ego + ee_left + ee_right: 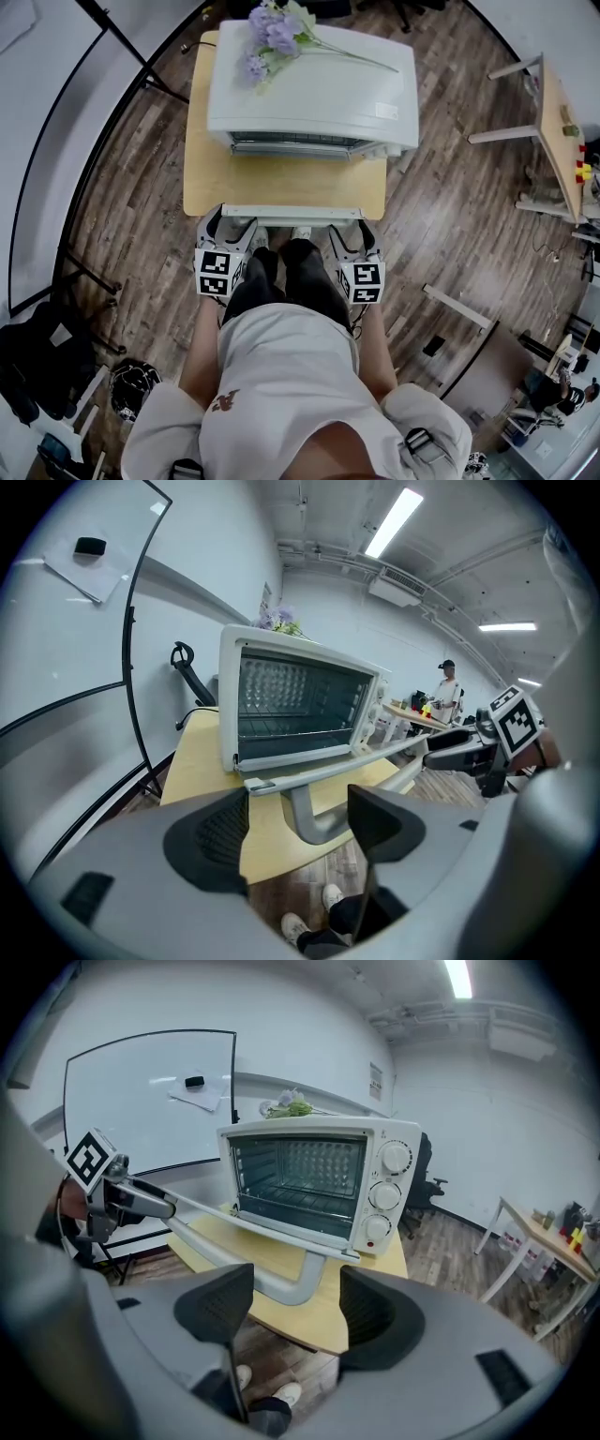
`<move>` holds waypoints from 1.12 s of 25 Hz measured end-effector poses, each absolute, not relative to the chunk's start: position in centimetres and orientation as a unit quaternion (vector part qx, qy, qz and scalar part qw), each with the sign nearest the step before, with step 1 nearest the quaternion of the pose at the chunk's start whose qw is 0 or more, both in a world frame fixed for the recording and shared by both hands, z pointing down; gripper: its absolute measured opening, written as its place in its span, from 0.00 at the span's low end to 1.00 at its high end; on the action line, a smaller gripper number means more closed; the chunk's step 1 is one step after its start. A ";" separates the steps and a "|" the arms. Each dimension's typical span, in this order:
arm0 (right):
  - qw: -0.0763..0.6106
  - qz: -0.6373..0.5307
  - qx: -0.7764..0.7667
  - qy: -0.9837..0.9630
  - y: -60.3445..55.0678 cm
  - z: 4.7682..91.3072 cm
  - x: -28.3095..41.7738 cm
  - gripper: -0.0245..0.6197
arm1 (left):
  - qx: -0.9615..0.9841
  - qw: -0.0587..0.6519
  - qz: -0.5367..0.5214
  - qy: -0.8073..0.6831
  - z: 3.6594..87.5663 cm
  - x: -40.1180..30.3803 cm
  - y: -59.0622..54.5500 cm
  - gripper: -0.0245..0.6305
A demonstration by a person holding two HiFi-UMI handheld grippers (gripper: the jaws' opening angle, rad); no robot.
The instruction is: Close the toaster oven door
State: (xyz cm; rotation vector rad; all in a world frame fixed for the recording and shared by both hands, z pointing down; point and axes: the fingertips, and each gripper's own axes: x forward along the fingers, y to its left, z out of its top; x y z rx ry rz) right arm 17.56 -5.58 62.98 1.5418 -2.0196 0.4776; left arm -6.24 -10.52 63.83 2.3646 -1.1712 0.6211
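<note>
Left gripper (pixel 229 225): jaws are held apart at the 9 o'clock end of the handle (pixel 315 823), which is not clamped. The toaster oven (pixel 314 89) is set at 12 o'clock on the table (pixel 281 183), with its door (pixel 281 212) lowered flat. Right gripper (pixel 352 231): jaws are likewise apart, at the 3 o'clock end.

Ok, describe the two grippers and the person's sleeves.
The left gripper and right gripper match. Each has a light grey moulded body, two broad jaws with black textured pads, and a cube bearing black-and-white square markers. No cables show. The person wears a white short-sleeved T-shirt.
</note>
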 end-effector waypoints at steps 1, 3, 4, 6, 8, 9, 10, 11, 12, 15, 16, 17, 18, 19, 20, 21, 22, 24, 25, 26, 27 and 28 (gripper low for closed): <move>0.276 0.173 0.575 -0.751 -5.6 62.8 17.5 0.49 | 0.852 0.213 0.222 -0.424 63.7 -6.3 -10.6 0.54; 0.276 0.162 0.580 -0.750 -5.8 62.2 17.5 0.49 | 0.853 0.210 0.216 -0.427 63.2 -6.3 -10.8 0.54; 0.275 0.156 0.582 -0.749 -6.0 61.9 17.5 0.49 | 0.853 0.208 0.213 -0.429 62.9 -6.3 -10.9 0.54; 0.272 0.144 0.586 -0.749 -6.2 61.1 17.4 0.48 | 0.854 0.206 0.205 -0.431 62.4 -6.3 -11.2 0.54; 0.269 0.131 0.589 -0.751 -6.5 60.4 17.2 0.47 | 0.855 0.204 0.198 -0.433 61.9 -6.3 -11.5 0.54; 0.268 0.125 0.589 -0.752 -6.7 60.1 17.1 0.47 | 0.856 0.203 0.195 -0.434 61.7 -6.3 -11.7 0.55; 0.268 0.120 0.589 -0.752 -6.8 59.8 17.0 0.46 | 0.856 0.203 0.193 -0.435 61.5 -6.3 -11.8 0.55; 0.269 0.116 0.589 -0.753 -6.8 59.6 16.9 0.46 | 0.856 0.202 0.192 -0.436 61.4 -6.3 -11.9 0.55; 0.269 0.113 0.589 -0.753 -6.9 59.4 16.8 0.46 | 0.855 0.202 0.191 -0.437 61.2 -6.3 -12.0 0.55; 0.269 0.102 0.590 -0.754 -6.9 58.7 16.6 0.45 | 0.855 0.201 0.191 -0.438 60.9 -6.4 -12.1 0.55; 0.269 0.098 0.589 -0.756 -6.9 58.4 16.5 0.44 | 0.855 0.201 0.190 -0.438 60.8 -6.4 -12.1 0.55; 0.269 0.092 0.587 -0.758 -7.0 58.2 16.4 0.44 | 0.855 0.200 0.190 -0.438 60.8 -6.3 -12.2 0.55; 0.269 0.087 0.583 -0.761 -7.0 58.1 16.2 0.44 | 0.855 0.200 0.191 -0.439 60.8 -6.3 -12.2 0.55; 0.270 0.081 0.579 -0.765 -7.1 57.9 15.9 0.43 | 0.855 0.200 0.191 -0.439 60.8 -6.3 -12.3 0.55; 0.272 0.077 0.574 -0.769 -7.1 57.8 15.7 0.43 | 0.854 0.200 0.192 -0.439 60.8 -6.3 -12.3 0.55; 0.273 0.073 0.567 -0.774 -7.1 57.7 15.3 0.43 | 0.854 0.200 0.192 -0.440 60.7 -6.3 -12.3 0.55; 0.274 0.069 0.560 -0.779 -7.1 57.6 14.9 0.42 | 0.854 0.200 0.192 -0.441 60.6 -6.3 -12.4 0.55; 0.280 0.064 0.546 -0.787 -7.1 57.6 14.2 0.41 | 0.854 0.199 0.189 -0.441 60.4 -6.3 -12.6 0.55; 0.282 0.062 0.541 -0.790 -7.1 57.6 13.9 0.41 | 0.855 0.198 0.188 -0.442 60.3 -6.3 -12.7 0.55; 0.285 0.060 0.536 -0.793 -7.1 57.7 13.7 0.40 | 0.855 0.197 0.186 -0.442 60.1 -6.3 -12.8 0.55; 0.287 0.058 0.532 -0.795 -7.2 57.7 13.5 0.40 | 0.856 0.196 0.184 -0.443 59.9 -6.3 -12.9 0.55; 0.290 0.057 0.528 -0.796 -7.3 57.7 13.3 0.40 | 0.856 0.195 0.182 -0.443 59.8 -6.3 -13.0 0.55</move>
